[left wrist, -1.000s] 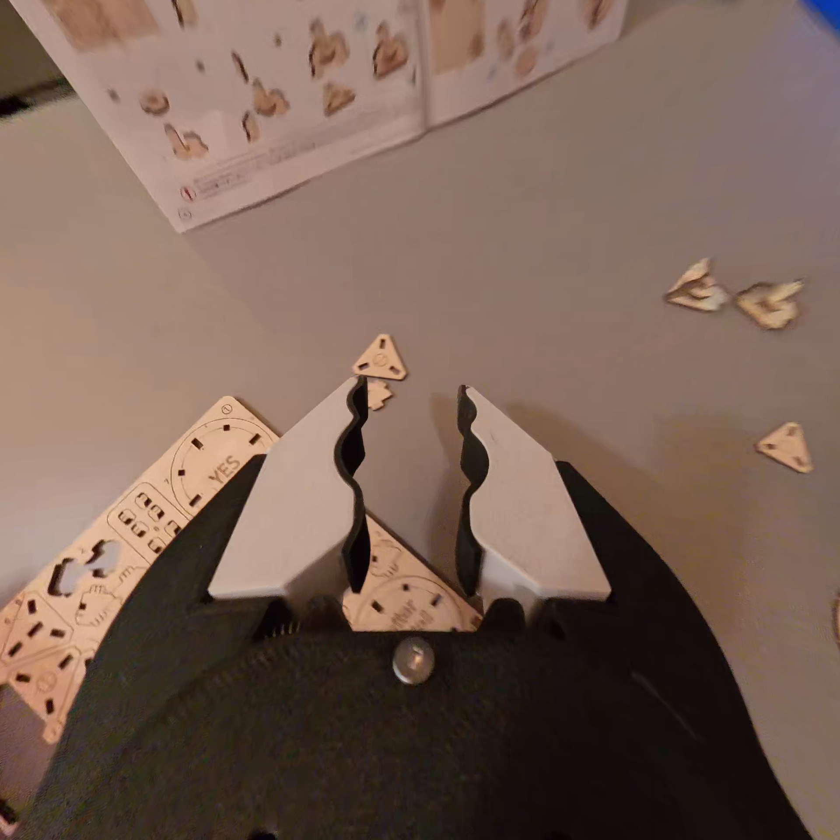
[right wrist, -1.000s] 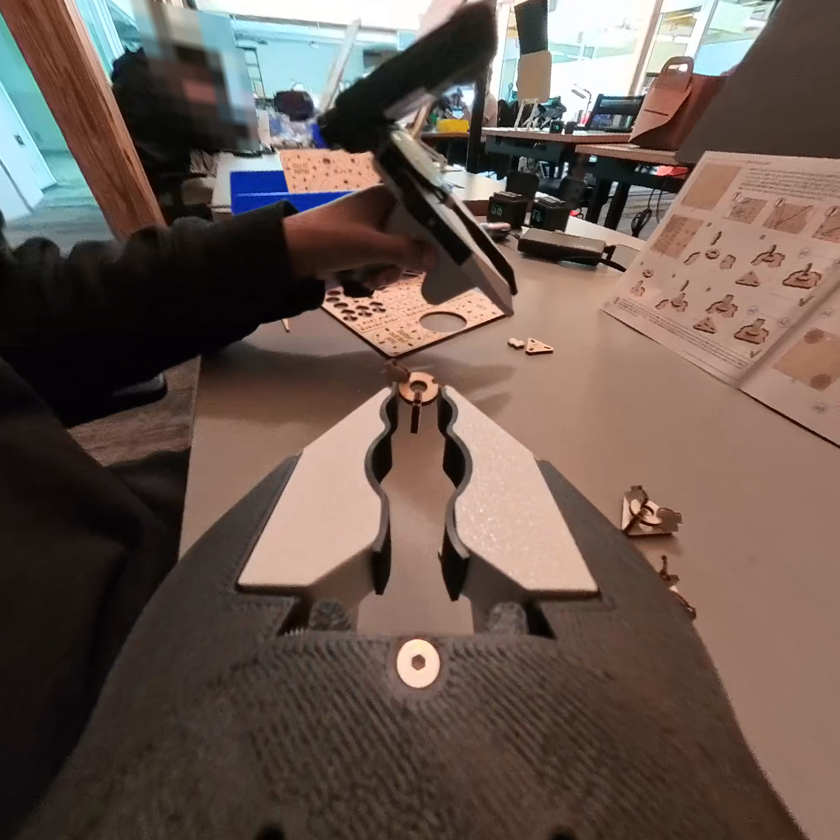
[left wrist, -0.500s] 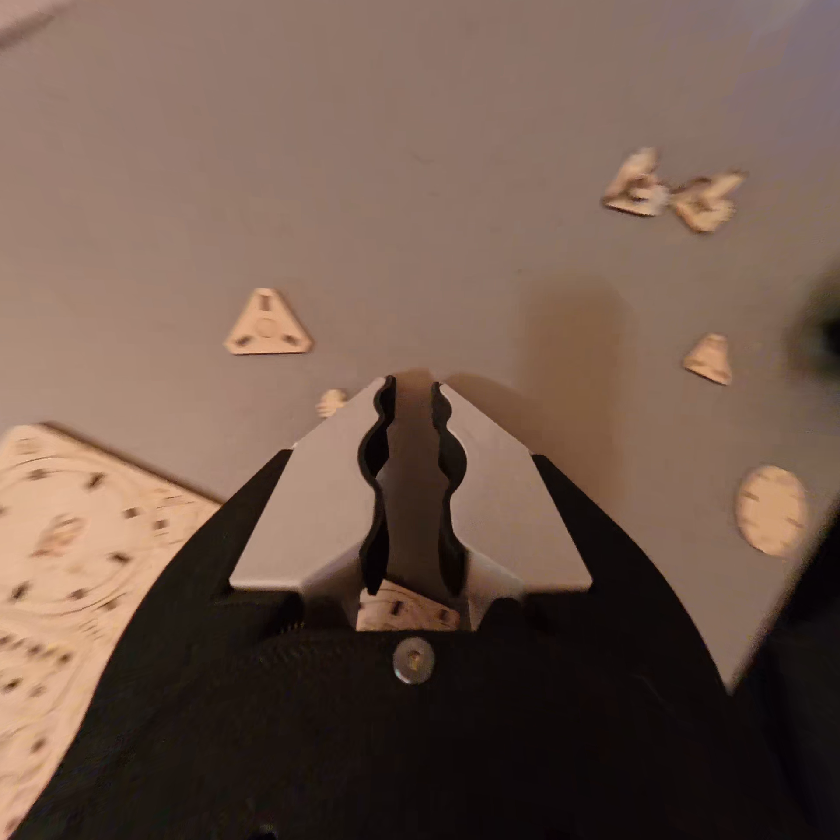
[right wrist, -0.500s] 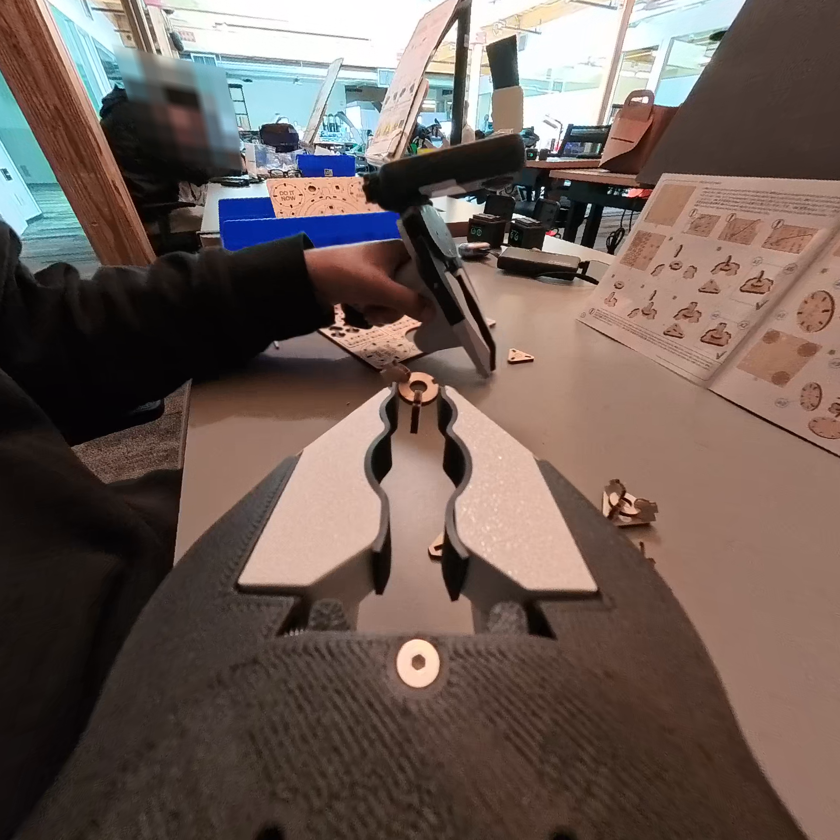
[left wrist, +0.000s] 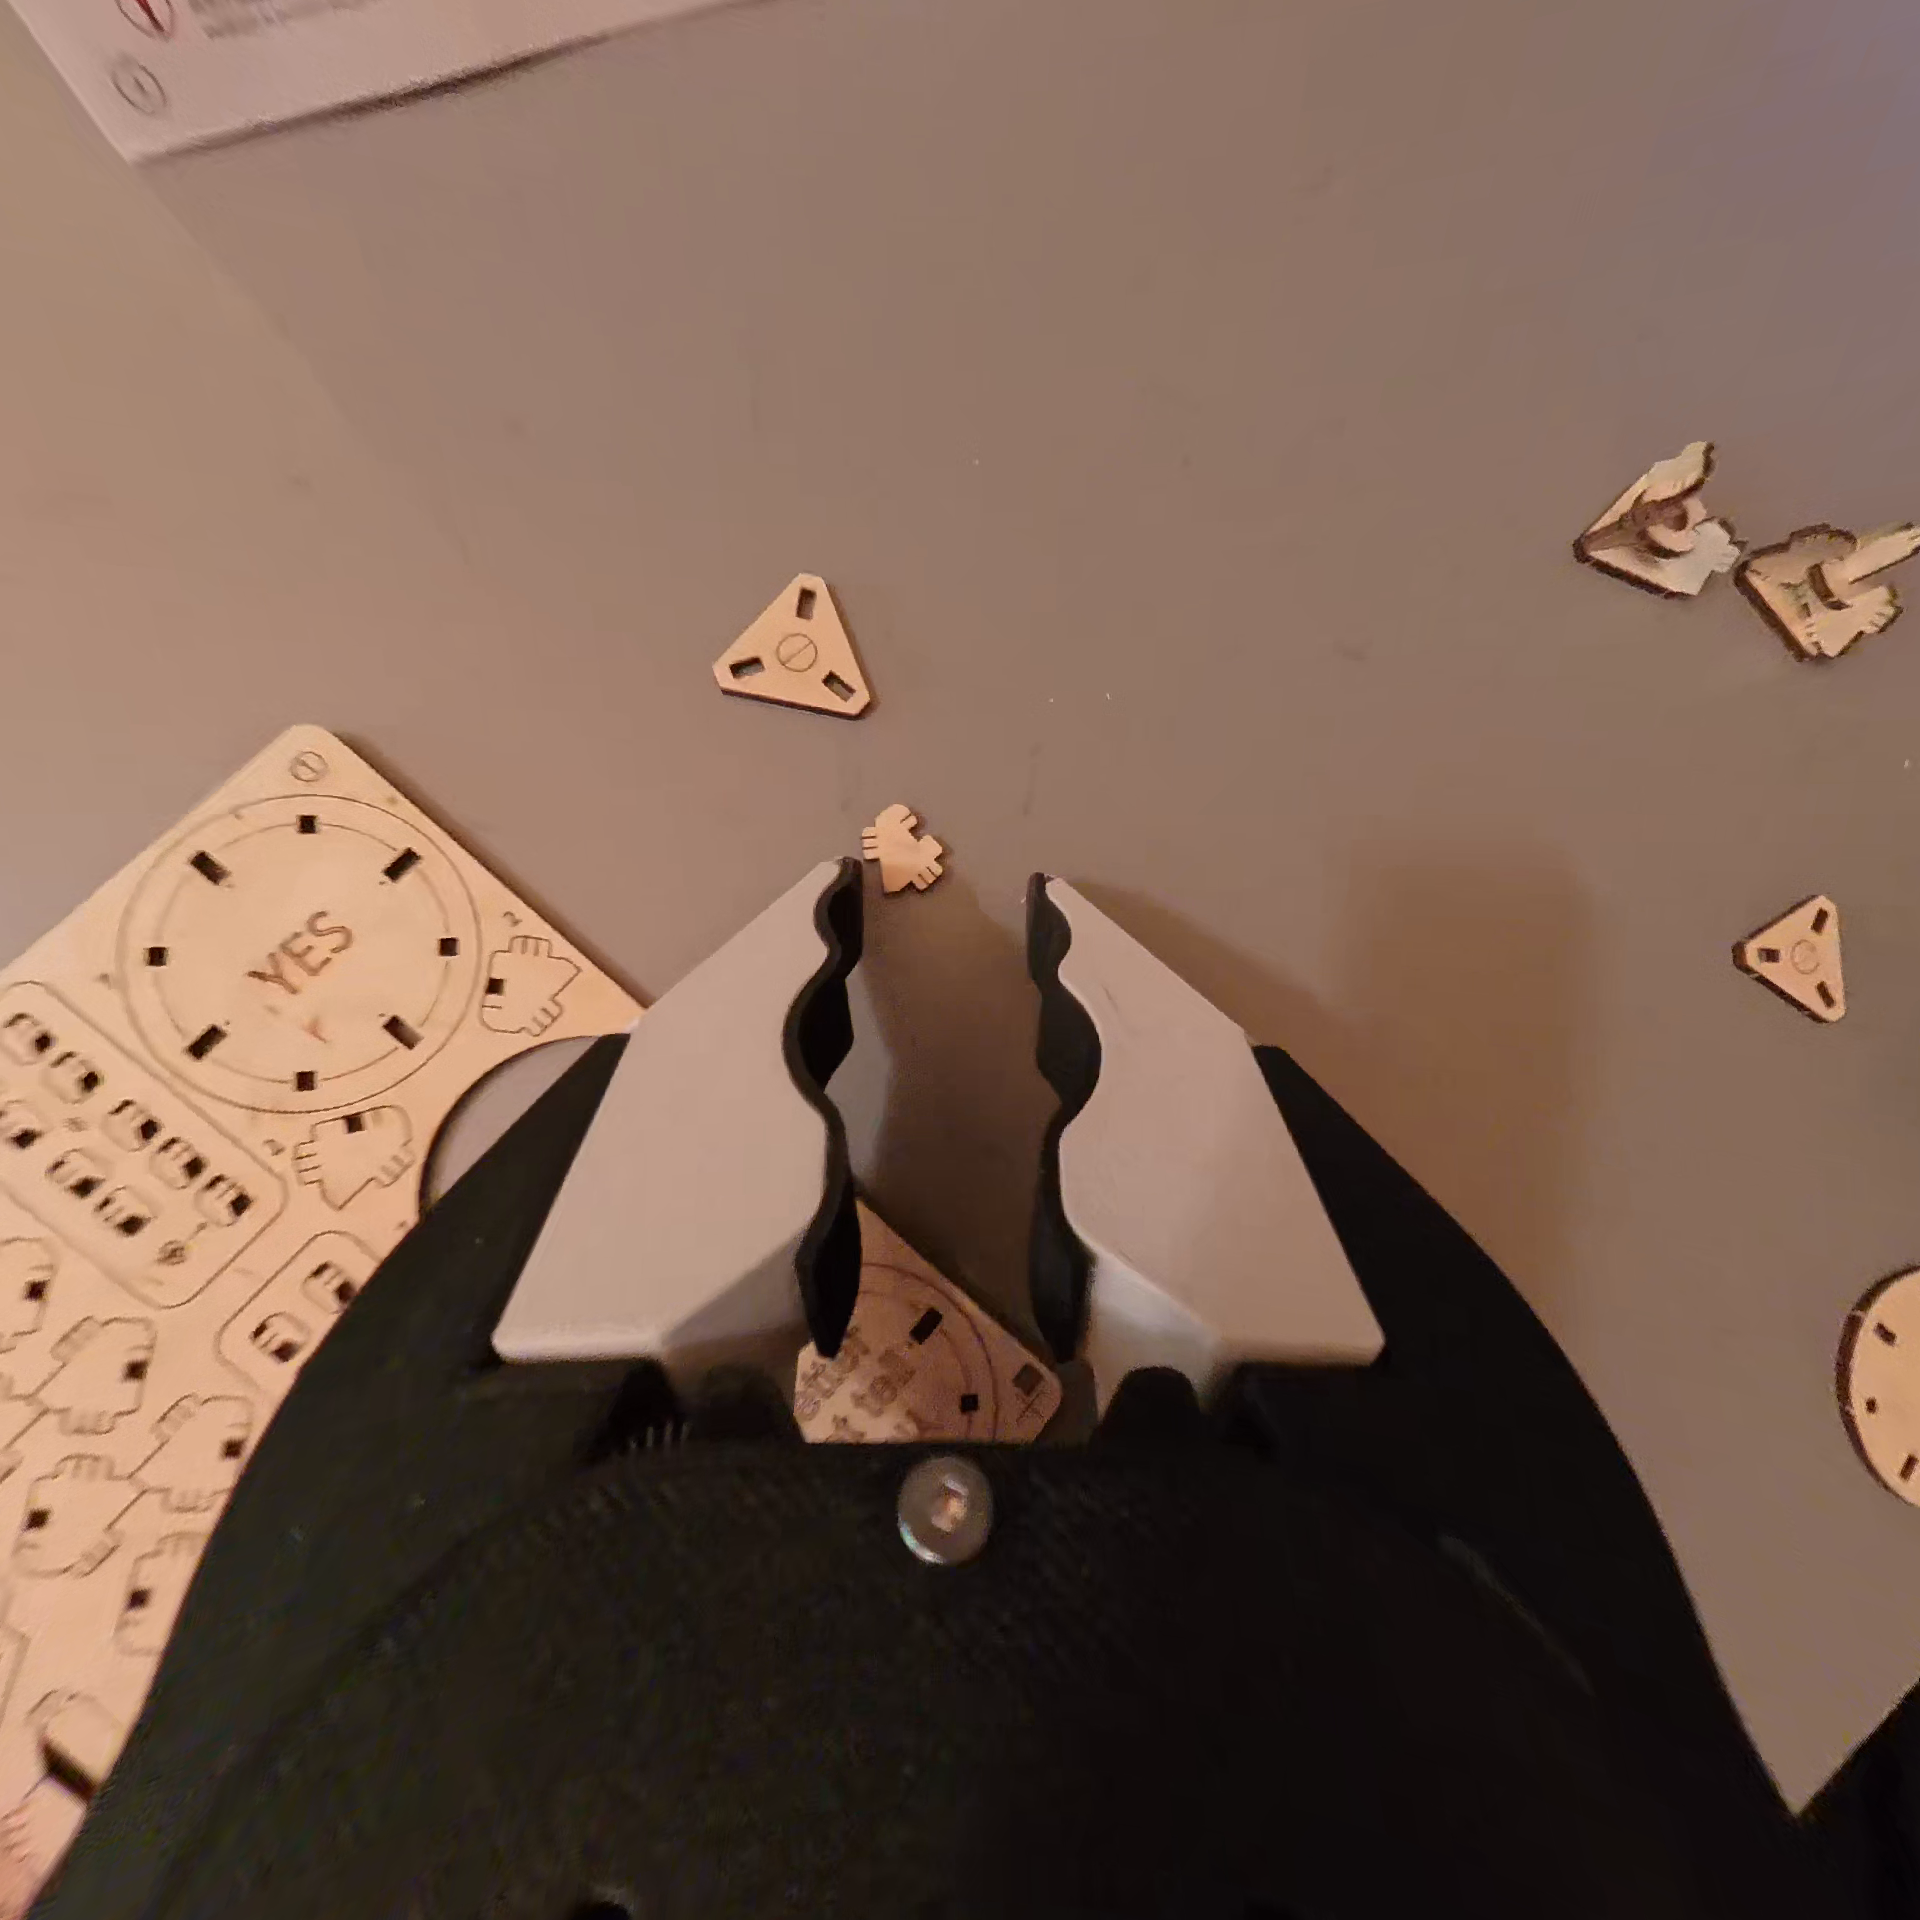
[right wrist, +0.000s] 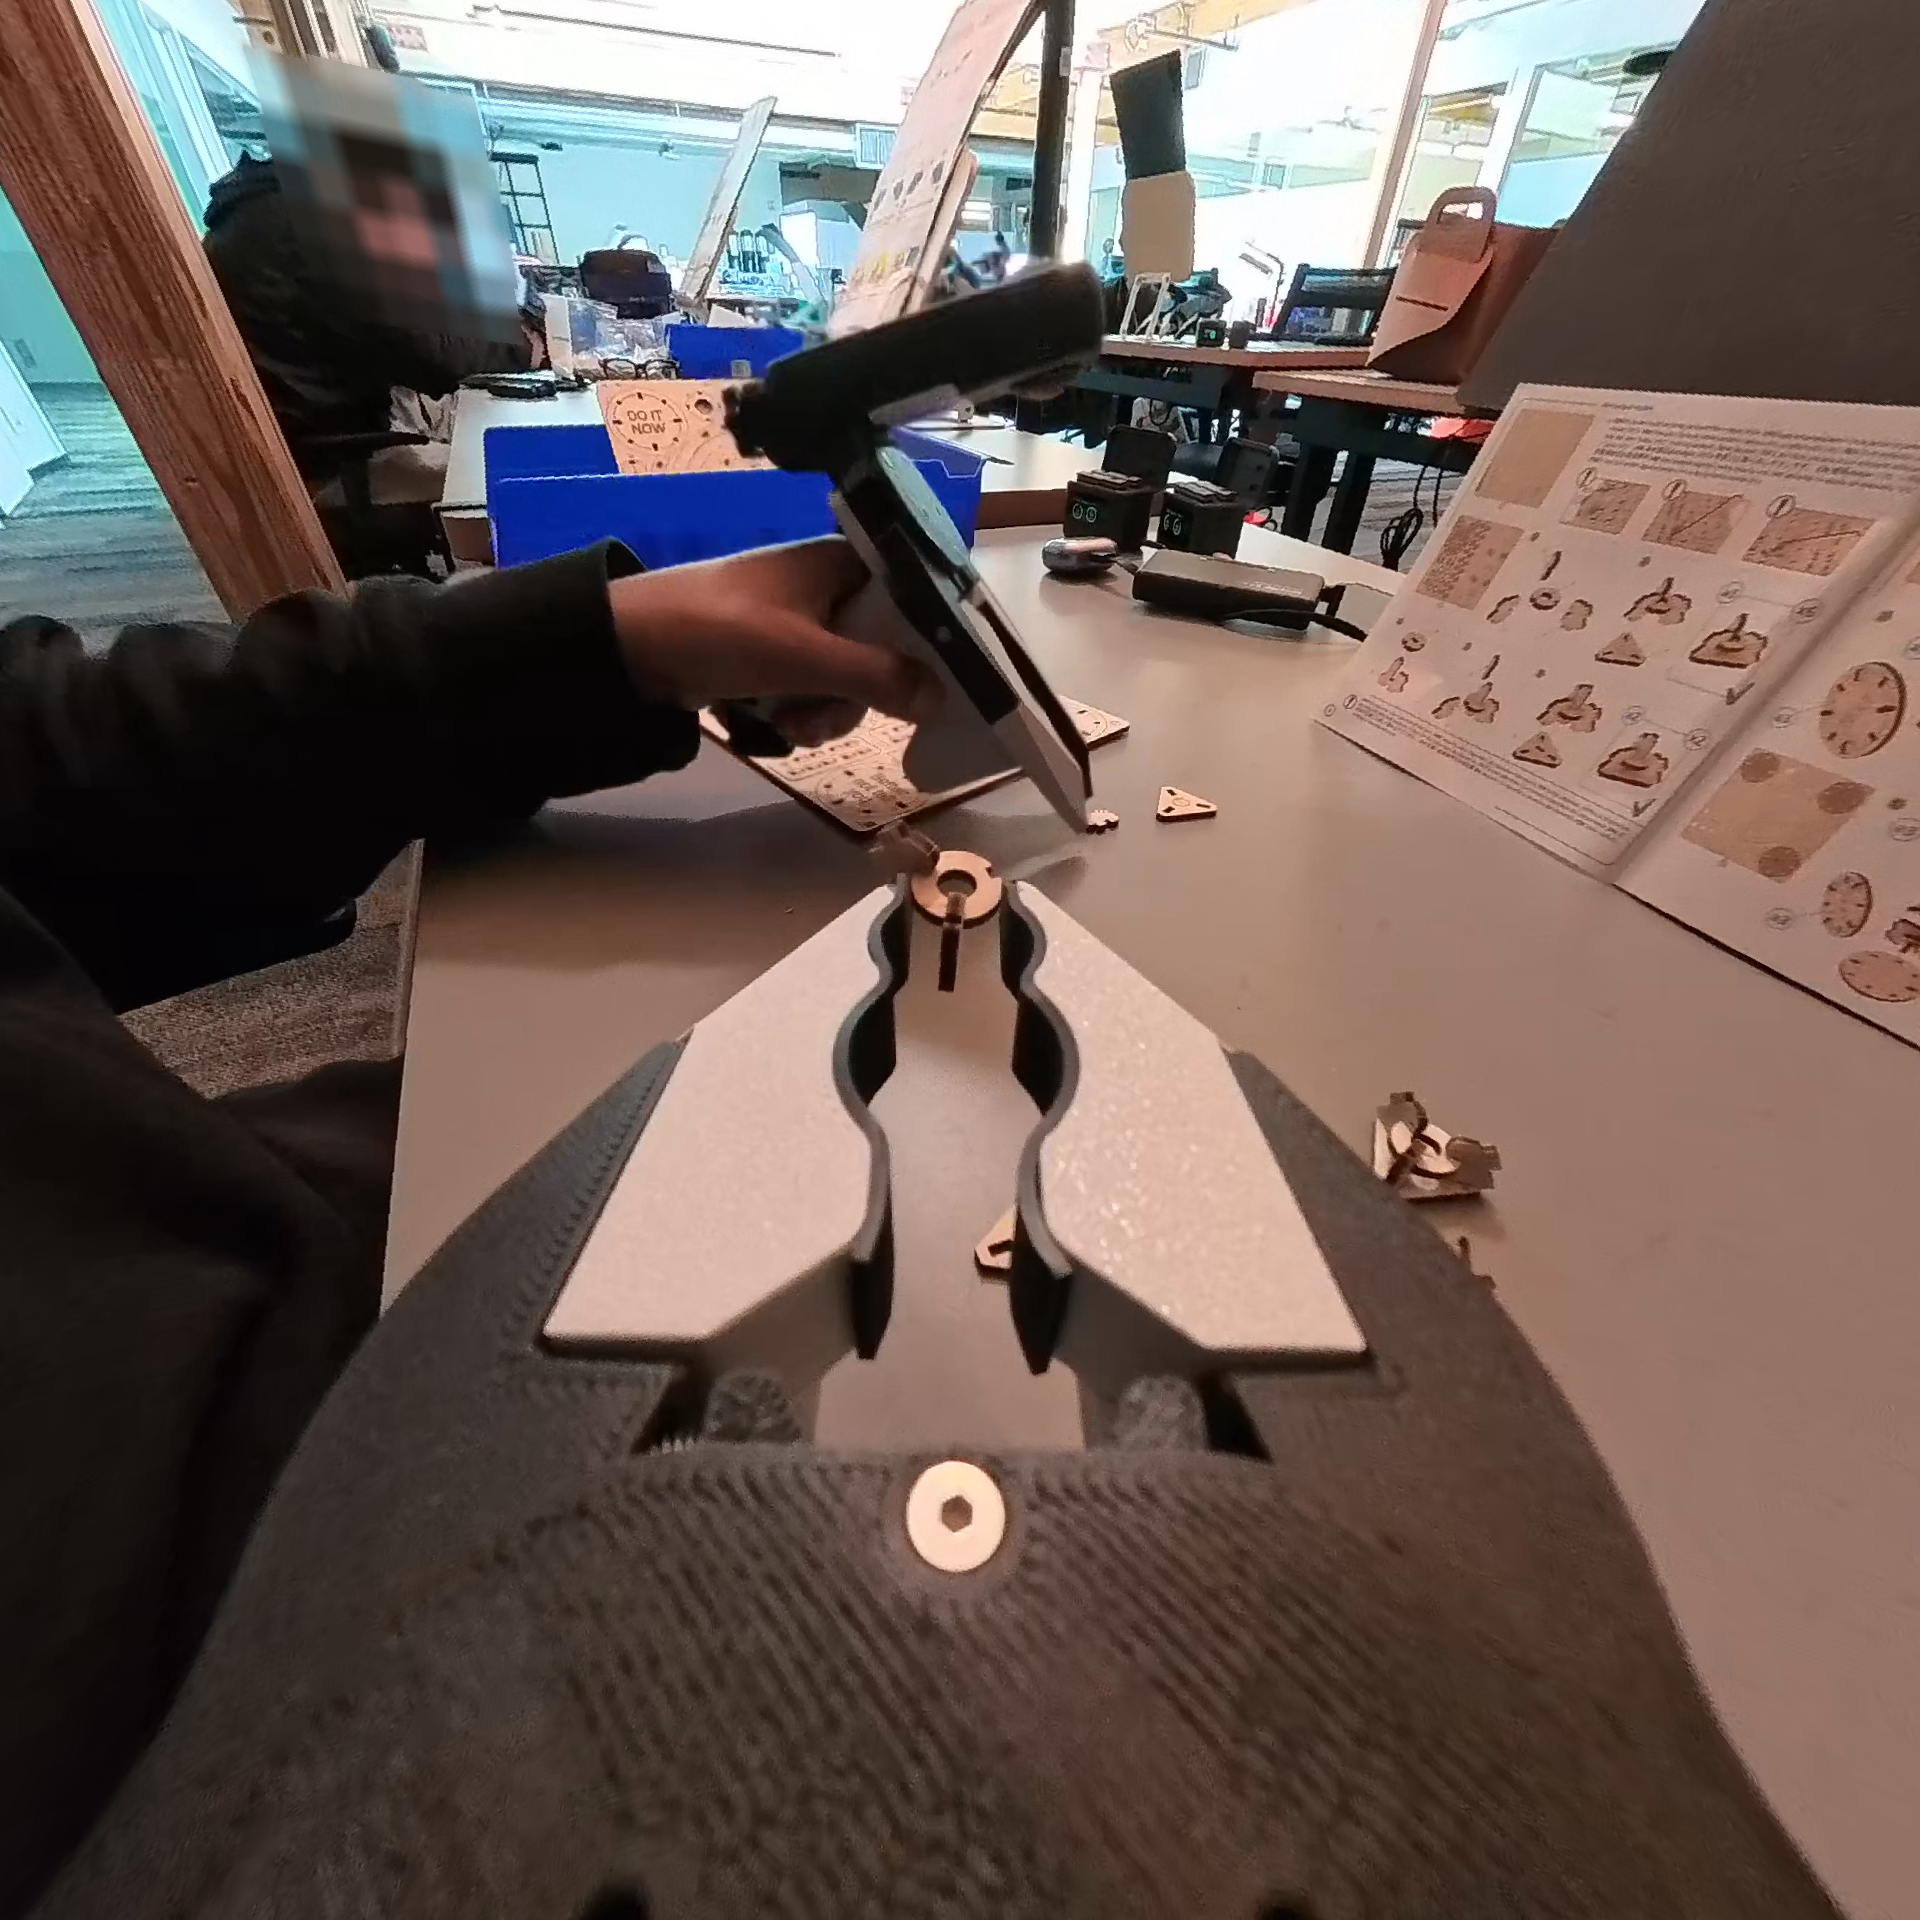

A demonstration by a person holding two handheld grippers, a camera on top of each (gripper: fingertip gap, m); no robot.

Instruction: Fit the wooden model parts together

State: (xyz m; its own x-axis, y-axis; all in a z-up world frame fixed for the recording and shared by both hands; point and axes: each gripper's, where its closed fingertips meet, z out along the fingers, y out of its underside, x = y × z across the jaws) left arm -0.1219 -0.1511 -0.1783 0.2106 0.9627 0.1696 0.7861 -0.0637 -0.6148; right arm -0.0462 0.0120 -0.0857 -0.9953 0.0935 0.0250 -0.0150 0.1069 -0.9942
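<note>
My left gripper [left wrist: 940, 883] is open and empty, low over the grey table [left wrist: 1143, 364]. A small hand-shaped wooden piece [left wrist: 902, 850] lies flat on the table just ahead of its left fingertip [left wrist: 840, 883], not between the pads. A wooden triangle [left wrist: 795, 649] lies farther ahead. My right gripper [right wrist: 954, 914] is shut on a small wooden ring with a stem [right wrist: 954, 896], both pads pressing its sides, held above the table. The right wrist view also shows the left gripper [right wrist: 1081, 816] tilted down, tips beside the small piece [right wrist: 1099, 821] and the triangle [right wrist: 1184, 803].
A laser-cut wooden sheet [left wrist: 260, 1039] lies left of and under the left gripper. Two assembled wooden pieces [left wrist: 1652, 530], another triangle [left wrist: 1792, 956] and a wooden disc [left wrist: 1886, 1392] lie to the right. An instruction sheet [right wrist: 1662, 675] is at the far right, a blue bin [right wrist: 623, 499] behind. Some 20 cm of space lies between my two pairs of fingers. Between my left fingertips and the wooden triangle [left wrist: 795, 649] there is roughly 5 cm.
The left gripper's pads nearly closed with nothing between them half a second ago and have opened again beside the small piece. The right gripper has kept its hold on the ring.
</note>
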